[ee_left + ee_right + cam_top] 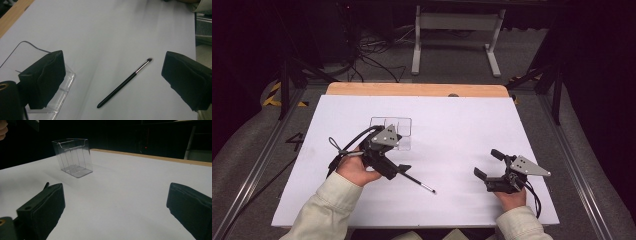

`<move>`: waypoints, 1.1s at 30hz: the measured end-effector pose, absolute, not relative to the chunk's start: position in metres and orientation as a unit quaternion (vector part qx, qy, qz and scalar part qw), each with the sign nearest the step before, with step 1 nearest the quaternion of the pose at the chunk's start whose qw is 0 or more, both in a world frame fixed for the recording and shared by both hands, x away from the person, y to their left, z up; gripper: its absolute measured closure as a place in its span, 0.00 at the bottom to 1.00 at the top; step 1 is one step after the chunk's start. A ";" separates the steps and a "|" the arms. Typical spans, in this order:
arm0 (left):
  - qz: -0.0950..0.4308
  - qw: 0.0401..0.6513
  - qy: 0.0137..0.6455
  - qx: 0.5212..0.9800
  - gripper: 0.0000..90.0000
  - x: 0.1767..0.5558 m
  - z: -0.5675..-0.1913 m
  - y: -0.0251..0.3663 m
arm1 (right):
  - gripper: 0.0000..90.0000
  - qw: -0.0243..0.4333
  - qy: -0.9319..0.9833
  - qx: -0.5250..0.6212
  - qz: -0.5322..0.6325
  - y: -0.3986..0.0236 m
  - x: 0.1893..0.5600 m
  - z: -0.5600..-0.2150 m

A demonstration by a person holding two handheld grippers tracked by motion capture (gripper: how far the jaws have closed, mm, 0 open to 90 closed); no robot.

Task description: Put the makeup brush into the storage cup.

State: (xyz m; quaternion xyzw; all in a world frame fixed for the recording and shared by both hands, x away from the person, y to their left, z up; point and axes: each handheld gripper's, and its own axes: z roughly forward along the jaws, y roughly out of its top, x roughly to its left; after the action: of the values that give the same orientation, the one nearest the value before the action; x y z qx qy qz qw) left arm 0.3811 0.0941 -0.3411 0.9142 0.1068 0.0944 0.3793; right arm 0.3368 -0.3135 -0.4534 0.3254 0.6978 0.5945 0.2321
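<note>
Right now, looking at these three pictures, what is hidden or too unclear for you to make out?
- Clear plastic divided box: in the high view the left gripper covers its near corner; its contents cannot be told.
- Thin black make-up brush: in the high view the gripper hides its handle end.
- The same box: in the left gripper view a jaw covers most of it.
- Right gripper: open; its cable runs behind the hand.

A white-topped table (462, 125) with a wooden far edge (417, 89) stands on grey floor (452, 60). Beyond it, a white desk frame (457, 30), tangled black cables (372, 55), and darkness around.
</note>
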 end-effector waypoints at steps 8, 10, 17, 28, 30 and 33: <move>0.081 0.336 0.096 0.933 0.10 0.382 -0.339 0.077 | 0.03 0.230 0.698 0.325 0.595 -0.314 0.337 -0.453; 0.084 0.329 0.091 0.936 0.10 0.381 -0.339 0.074 | 0.03 0.230 0.698 0.325 0.595 -0.314 0.337 -0.453; 0.087 0.307 0.085 0.944 0.11 0.381 -0.344 0.067 | 0.03 0.229 0.698 0.324 0.596 -0.314 0.337 -0.453; 0.062 0.289 0.066 0.953 0.15 0.386 -0.354 0.056 | 0.03 0.228 0.698 0.324 0.596 -0.314 0.337 -0.453; 0.057 0.283 0.061 0.955 0.17 0.387 -0.356 0.054 | 0.03 0.227 0.698 0.324 0.597 -0.314 0.337 -0.453; 0.052 0.278 0.054 0.958 0.18 0.387 -0.358 0.052 | 0.03 0.227 0.698 0.324 0.597 -0.314 0.337 -0.453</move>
State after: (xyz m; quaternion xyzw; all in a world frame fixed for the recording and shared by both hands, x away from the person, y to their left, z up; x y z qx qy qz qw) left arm 0.3873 0.0516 -0.3576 0.9577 0.0545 0.0517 0.2778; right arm 0.3366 -0.3137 -0.4533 0.3238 0.6978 0.5970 0.2275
